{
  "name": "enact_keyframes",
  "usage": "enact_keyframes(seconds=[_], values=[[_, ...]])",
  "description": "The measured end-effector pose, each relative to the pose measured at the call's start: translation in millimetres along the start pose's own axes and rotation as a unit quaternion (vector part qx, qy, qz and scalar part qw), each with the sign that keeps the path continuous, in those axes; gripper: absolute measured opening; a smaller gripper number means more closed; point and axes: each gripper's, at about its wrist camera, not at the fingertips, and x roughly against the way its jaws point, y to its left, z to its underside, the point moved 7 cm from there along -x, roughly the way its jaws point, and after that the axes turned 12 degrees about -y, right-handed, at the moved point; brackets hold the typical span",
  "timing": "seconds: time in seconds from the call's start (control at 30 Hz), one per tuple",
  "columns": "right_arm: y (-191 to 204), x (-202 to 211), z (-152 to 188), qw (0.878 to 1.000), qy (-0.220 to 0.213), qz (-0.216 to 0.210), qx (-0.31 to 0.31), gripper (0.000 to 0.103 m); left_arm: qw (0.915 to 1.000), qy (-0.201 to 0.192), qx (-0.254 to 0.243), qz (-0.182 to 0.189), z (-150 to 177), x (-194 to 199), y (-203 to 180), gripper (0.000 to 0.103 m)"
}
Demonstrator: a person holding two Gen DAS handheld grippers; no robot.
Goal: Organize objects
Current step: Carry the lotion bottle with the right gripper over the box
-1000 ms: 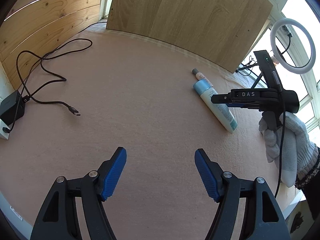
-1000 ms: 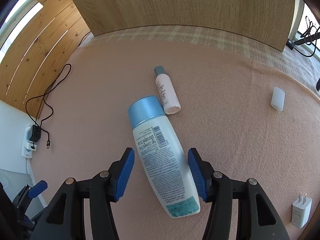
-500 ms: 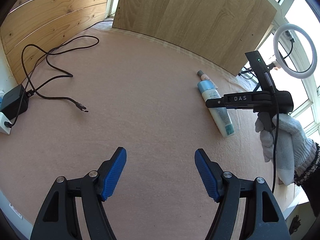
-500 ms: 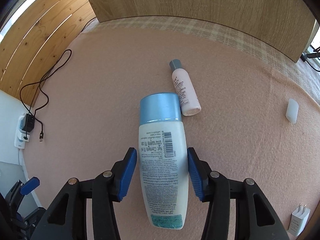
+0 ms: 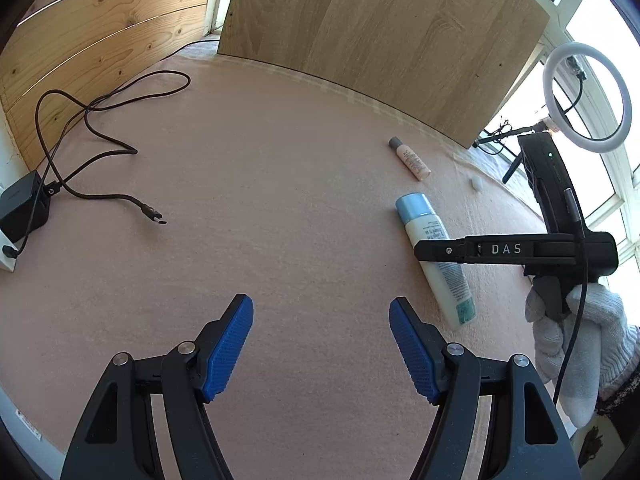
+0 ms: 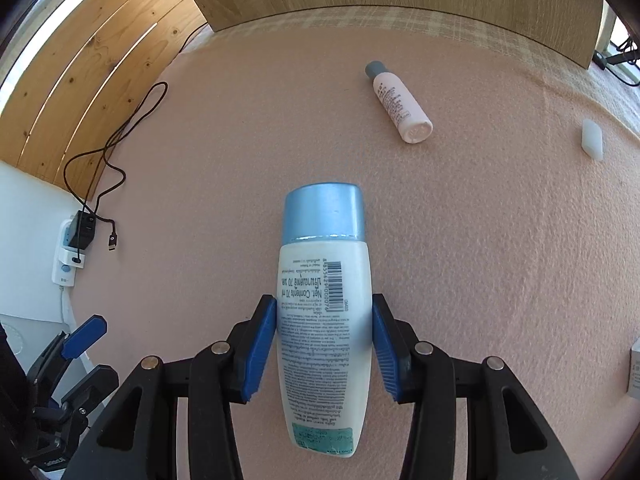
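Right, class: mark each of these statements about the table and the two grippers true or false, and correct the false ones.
1. The right gripper has its blue pads against the sides of the white bottle with the blue cap. True.
2. The left gripper holds the black cable. False: its jaws are open with nothing between them, and the cable lies far off on the pink cloth.
3. The small pink bottle stands upright. False: it lies on its side.
4. The pink bottle and the white bottle lie apart, not touching. True.
5. A gloved hand holds the right gripper. True.
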Motion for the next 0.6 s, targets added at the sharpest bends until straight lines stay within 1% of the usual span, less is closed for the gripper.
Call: enact_keyframes(seconds=[0.13, 0.3, 0.6], values=[[-2, 10, 22, 1.000, 0.005, -0.011, -0.026, 0.043, 0.9997, 0.011, -0.018, 0.016, 7, -9, -21, 0.074], [-3, 20, 43, 0.999, 0.014, -0.021, -0.038, 0.043, 0.9978, 0.036, -0.042, 0.037, 23, -22, -49, 0.074], [-7, 31, 66, 0.998, 0.022, -0.040, -0.053, 0.043, 0.9921, 0.076, -0.053, 0.085, 53, -36, -86, 0.074]])
